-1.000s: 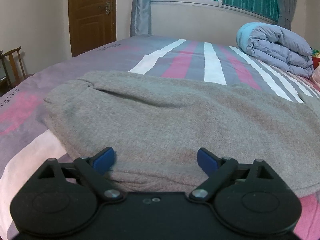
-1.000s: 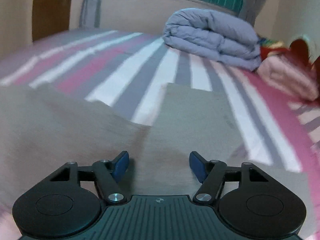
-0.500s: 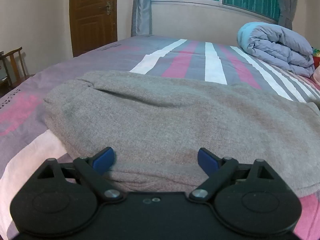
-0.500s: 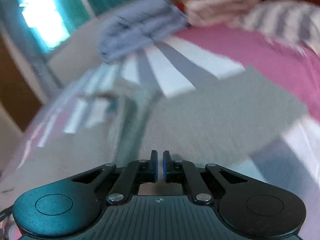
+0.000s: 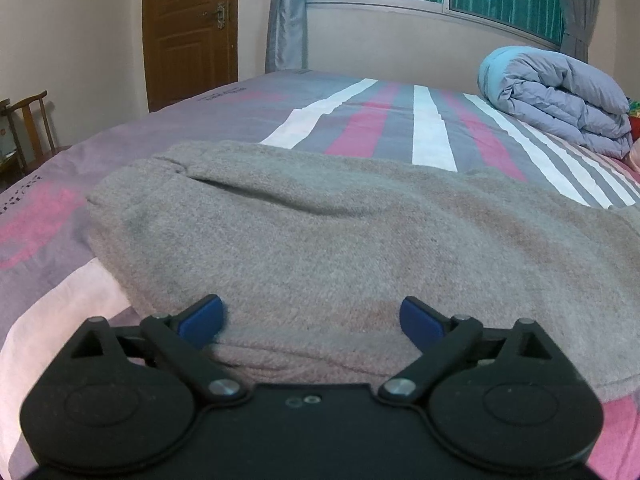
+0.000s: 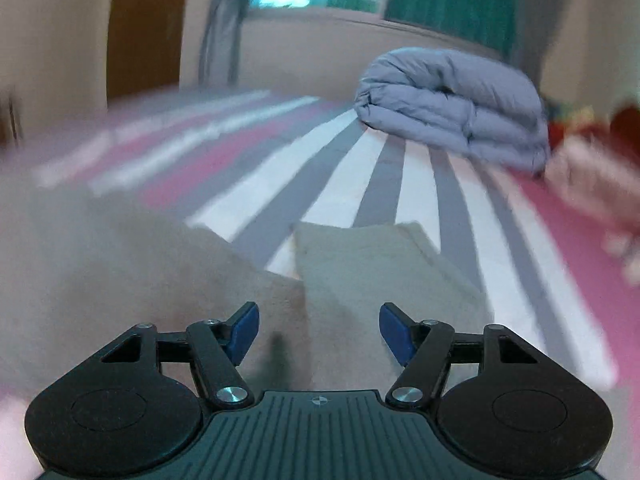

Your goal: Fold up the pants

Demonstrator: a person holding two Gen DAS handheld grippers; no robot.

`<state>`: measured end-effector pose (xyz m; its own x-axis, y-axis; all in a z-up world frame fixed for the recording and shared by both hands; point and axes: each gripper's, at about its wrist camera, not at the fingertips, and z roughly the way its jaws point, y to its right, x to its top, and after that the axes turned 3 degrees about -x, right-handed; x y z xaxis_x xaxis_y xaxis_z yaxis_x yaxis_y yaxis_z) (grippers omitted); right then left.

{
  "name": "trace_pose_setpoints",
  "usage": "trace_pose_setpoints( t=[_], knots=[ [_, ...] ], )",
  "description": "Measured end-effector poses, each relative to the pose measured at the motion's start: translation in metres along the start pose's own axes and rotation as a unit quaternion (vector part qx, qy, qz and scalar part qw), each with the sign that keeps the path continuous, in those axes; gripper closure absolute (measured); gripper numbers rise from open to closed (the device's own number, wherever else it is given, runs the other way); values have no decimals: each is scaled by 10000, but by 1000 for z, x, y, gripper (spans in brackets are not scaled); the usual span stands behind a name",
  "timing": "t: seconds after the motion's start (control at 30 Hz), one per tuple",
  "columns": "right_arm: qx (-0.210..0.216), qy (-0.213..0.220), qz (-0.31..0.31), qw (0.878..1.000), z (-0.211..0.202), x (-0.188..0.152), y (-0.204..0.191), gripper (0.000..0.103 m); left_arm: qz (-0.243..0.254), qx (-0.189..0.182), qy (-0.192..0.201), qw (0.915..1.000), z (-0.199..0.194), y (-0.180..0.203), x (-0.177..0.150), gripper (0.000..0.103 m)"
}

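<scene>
Grey fleece pants (image 5: 344, 240) lie flat across the striped bed, waist end at the left. My left gripper (image 5: 312, 318) is open, low over the near hem of the pants, its blue pads on either side of the cloth edge. In the blurred right wrist view the pants (image 6: 120, 280) spread to the left, and one leg end (image 6: 376, 264) lies ahead with its paler inner side up. My right gripper (image 6: 318, 328) is open and empty just above that leg.
The bed (image 5: 400, 120) has pink, grey and white stripes. A folded blue-grey duvet (image 5: 556, 96) sits at the far right, also in the right wrist view (image 6: 452, 108). A wooden door (image 5: 188, 28) and chair (image 5: 28, 128) stand left. Pink bedding (image 6: 600, 184) lies at right.
My right gripper was shut half a second ago while swinging; it is now open and faces the leg end again. The left gripper has not moved.
</scene>
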<state>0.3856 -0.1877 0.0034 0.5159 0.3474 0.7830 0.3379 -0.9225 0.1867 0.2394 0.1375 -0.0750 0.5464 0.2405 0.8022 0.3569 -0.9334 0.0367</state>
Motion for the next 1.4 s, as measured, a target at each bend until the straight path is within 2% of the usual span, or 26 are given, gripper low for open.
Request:
trace_pose_setpoints(
  t=[0.07,0.1,0.13,0.17,0.2,0.27,0.3,0.37,0.43,0.47,0.53,0.6,0.67,0.73,0.77,0.87,0.93,1.0,1.03,1.07,1.1,1.13,1.17,1.27,1.3,1.4],
  knots=[
    [-506,-87,-675,9964,20,1,-15,36,-1,-2,0,10000,0,0,0,13],
    [-449,-120,-812,9956,27,0,-13,37,-1,-3,1,10000,0,0,0,13],
    [-313,-173,-719,9968,31,1,-5,72,-2,-3,2,10000,0,0,0,13],
    [-174,-339,-408,9984,36,-2,14,102,-6,-10,4,10000,0,-1,0,13],
    [-155,-485,1,9987,37,-2,30,99,-13,-21,7,10000,0,-1,0,13],
    [-247,-215,1016,9943,17,-8,67,99,-12,-35,15,10000,0,-1,0,13],
    [-290,-63,1572,9871,5,-15,89,99,-9,-43,20,10000,0,-2,0,13],
    [-277,194,2790,9597,-21,-39,131,99,-8,-57,27,10000,0,-3,-1,13],
    [-246,177,4054,9136,-35,-79,172,99,-6,-62,26,10000,0,-3,-1,13],
    [-210,86,4390,8982,-38,-99,183,99,-3,-59,24,10000,0,-2,-1,13],
    [-21,-168,4709,8820,-30,-128,192,99,4,-50,17,10000,0,-2,-1,13],
    [145,-169,4850,8742,-24,-146,195,96,3,-52,17,10000,0,-2,0,13],
    [212,-39,4843,8746,-23,-149,197,87,2,-50,16,10000,0,-2,0,13],
    [116,119,4646,8854,-23,-144,196,61,8,-45,16,10000,-1,-2,0,13],
    [60,174,4521,8918,-25,-141,196,60,11,-42,16,10000,0,-1,0,12],
    [235,470,4554,8887,-31,-130,201,60,18,-41,11,10000,0,-1,0,12],
    [307,452,4300,9012,-25,-117,204,60,20,-36,10,10000,0,-1,0,11],
    [400,402,3858,9208,-18,-104,202,60,30,-28,6,10000,0,-1,0,11],
    [422,378,3673,9284,-17,-100,200,64,30,-26,4,10000,0,-1,0,11],
    [386,378,3524,9343,-14,-94,199,73,29,-23,3,10000,0,-1,0,11],
    [358,400,3631,9302,-13,-95,201,88,28,-19,3,10000,0,0,0,11],
    [407,412,3952,9168,-13,-100,206,88,30,-19,2,10000,1,0,0,11],
    [461,511,4386,8961,-15,-108,213,88,33,-19,2,10000,1,-1,0,11],
    [327,774,5787,8112,-26,-150,231,88,31,-19,-1,10000,1,0,-1,10],
    [341,764,5978,7973,-25,-165,232,88,36,-19,-2,10000,1,0,-1,10],
    [316,628,6267,7761,-21,-197,234,88,49,-17,-3,10000,2,0,0,10]
  ],
)
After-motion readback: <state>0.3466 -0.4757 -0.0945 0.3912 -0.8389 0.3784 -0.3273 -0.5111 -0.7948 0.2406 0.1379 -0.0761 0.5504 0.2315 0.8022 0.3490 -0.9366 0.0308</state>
